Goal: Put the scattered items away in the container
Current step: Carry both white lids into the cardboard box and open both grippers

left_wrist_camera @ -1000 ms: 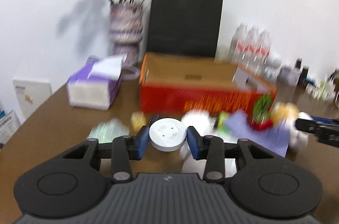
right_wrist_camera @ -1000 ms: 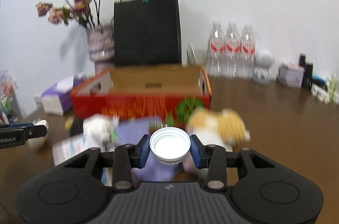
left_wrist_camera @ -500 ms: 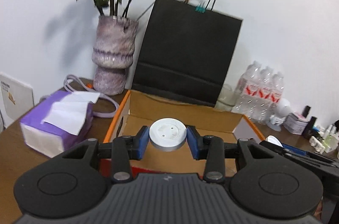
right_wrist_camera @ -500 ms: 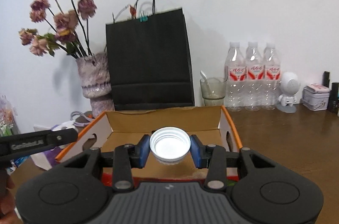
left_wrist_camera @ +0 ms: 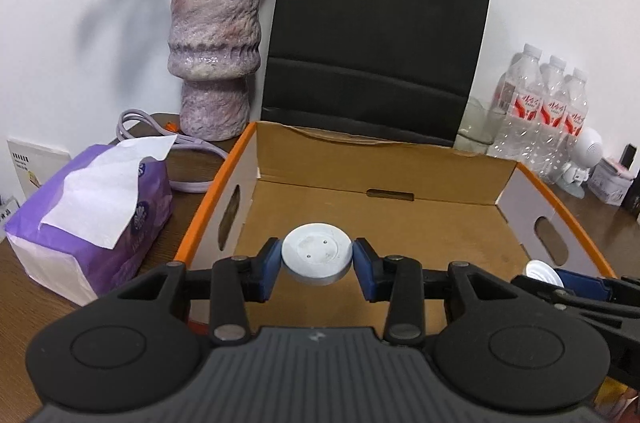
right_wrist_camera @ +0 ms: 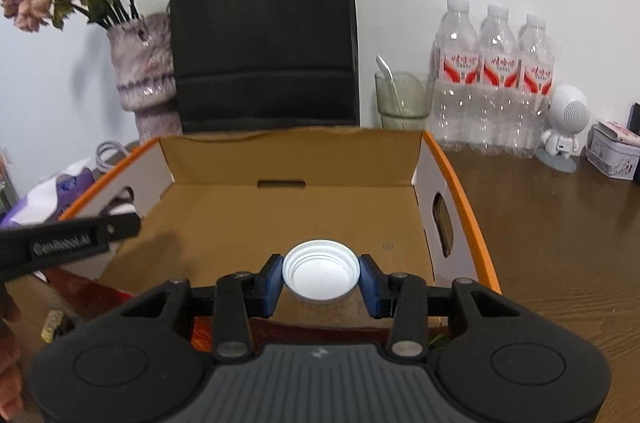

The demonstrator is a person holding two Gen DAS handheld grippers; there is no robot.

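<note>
Left claw (left_wrist_camera: 317, 273): blue pads are closed on a grey-white disc (left_wrist_camera: 317, 257), held flat, top face up. Right claw (right_wrist_camera: 320, 281): pads are closed on a white cap (right_wrist_camera: 320, 273), open side up. Both items hang above the near half of the cardboard box (left_wrist_camera: 372, 239), whose floor shows bare beneath and ahead of each claw. The key relation is vertical: each item lies directly over the box floor, inside the orange rim, so release probably needs only a short descent and pad opening. The two claws sit side by side, left over the left part, right near the right wall. Beyond the box stand a black paper bag (right_wrist_camera: 264, 19), a vase (left_wrist_camera: 216, 55) and water bottles (right_wrist_camera: 496, 79) on the tabletop (right_wrist_camera: 560, 223).
</note>
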